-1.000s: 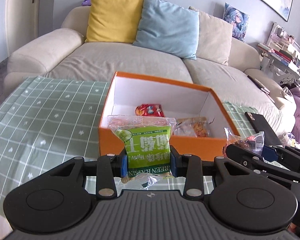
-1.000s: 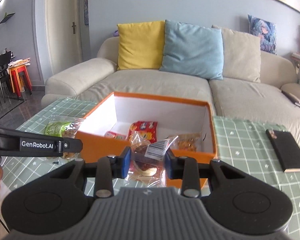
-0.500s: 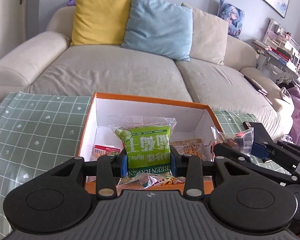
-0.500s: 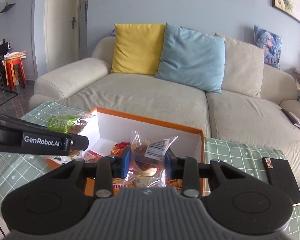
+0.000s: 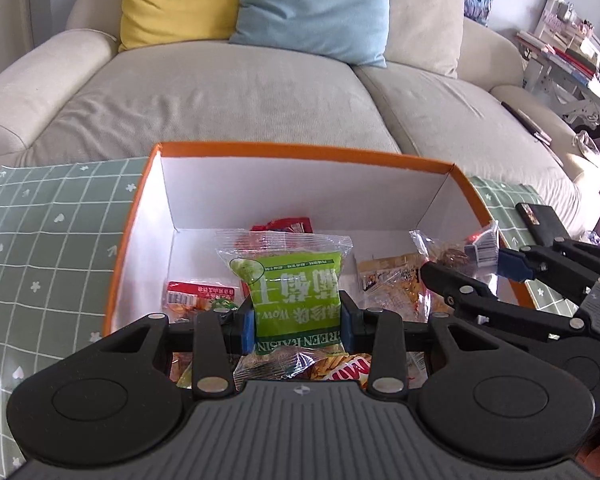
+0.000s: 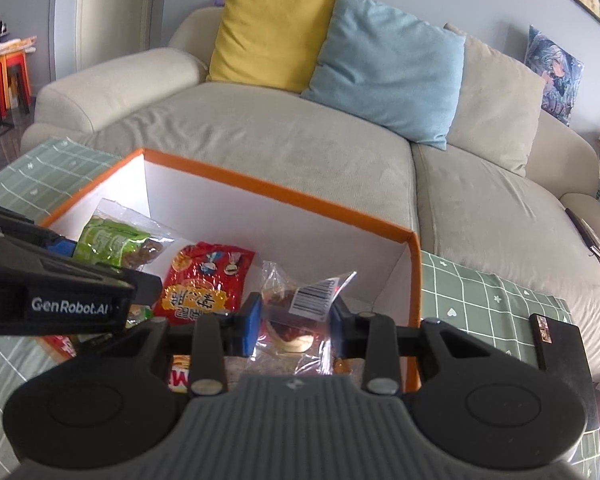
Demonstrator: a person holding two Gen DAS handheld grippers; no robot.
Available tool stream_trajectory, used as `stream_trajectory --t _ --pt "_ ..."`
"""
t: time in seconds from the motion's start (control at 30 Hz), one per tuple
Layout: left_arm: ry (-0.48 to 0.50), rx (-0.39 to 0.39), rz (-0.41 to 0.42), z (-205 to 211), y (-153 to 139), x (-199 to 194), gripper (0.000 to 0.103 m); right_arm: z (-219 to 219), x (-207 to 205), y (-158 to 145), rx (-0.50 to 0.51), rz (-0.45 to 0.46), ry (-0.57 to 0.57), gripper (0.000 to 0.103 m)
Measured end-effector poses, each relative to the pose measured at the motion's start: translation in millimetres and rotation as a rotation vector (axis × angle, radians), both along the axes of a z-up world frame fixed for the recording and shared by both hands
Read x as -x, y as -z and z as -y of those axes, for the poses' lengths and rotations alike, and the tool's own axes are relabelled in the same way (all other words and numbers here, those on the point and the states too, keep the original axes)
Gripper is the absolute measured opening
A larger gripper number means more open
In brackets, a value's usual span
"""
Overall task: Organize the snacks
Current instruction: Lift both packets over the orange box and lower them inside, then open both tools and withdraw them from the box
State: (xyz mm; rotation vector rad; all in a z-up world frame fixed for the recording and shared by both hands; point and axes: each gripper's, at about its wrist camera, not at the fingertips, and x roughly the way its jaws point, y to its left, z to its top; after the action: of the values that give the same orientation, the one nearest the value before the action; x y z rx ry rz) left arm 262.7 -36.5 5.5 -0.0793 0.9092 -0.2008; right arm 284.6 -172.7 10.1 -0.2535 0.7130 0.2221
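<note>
My left gripper (image 5: 298, 328) is shut on a green raisin packet (image 5: 296, 292) and holds it over the open orange box (image 5: 300, 152). The right gripper (image 6: 294, 326) is shut on a clear packet with a brown pastry (image 6: 296, 312), also above the box (image 6: 284, 188). In the left wrist view the right gripper (image 5: 480, 264) reaches in from the right with its packet (image 5: 456, 248). In the right wrist view the left gripper (image 6: 72, 264) comes in from the left with the green packet (image 6: 108, 240). Red packets (image 6: 204, 284) and other snacks lie on the box floor.
The box stands on a green checked tablecloth (image 5: 52, 240). A black notebook (image 6: 560, 344) lies on the cloth to the right of the box. Behind the table is a beige sofa (image 5: 240, 92) with yellow, blue and beige cushions.
Both grippers have moved forward and a little down, from in front of the box's near wall to over its inside. Each still grips its packet.
</note>
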Motion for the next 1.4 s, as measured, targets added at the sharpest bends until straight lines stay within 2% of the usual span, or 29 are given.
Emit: stream_trajectory --t 0.47,0.8,0.9,0.93,0.97,1.07,1.1,1.23,1.4 --pt "0.019 -0.053 -0.106 12 25 -23 0.043 -5 -25 34 0.108 -0.106 0.000 0.034" --pt "0.003 -0.080 -0.152 15 33 -30 0.044 -7 -26 37 0.132 -0.117 -0.008 0.038" --pt "0.004 -0.078 -0.142 15 32 -29 0.049 -7 -25 37 0.142 -0.123 -0.007 0.039" --pt "0.006 -0.077 -0.134 14 31 -28 0.054 -6 -25 36 0.146 -0.124 -0.007 0.040" --pt "0.010 -0.072 -0.122 14 30 -26 0.061 -6 -25 35 0.150 -0.125 -0.008 0.041" --pt "0.005 -0.072 -0.064 14 21 -20 0.074 -4 -22 32 0.151 -0.119 -0.008 0.054" --pt "0.000 -0.073 -0.049 13 18 -18 0.075 -3 -22 30 0.151 -0.114 -0.008 0.061" --pt "-0.006 -0.065 -0.014 9 2 -13 0.081 -1 -17 18 0.143 -0.103 -0.013 0.067" --pt "-0.031 -0.085 0.047 5 -22 1 0.081 3 -7 -5 0.113 -0.079 -0.013 0.079"
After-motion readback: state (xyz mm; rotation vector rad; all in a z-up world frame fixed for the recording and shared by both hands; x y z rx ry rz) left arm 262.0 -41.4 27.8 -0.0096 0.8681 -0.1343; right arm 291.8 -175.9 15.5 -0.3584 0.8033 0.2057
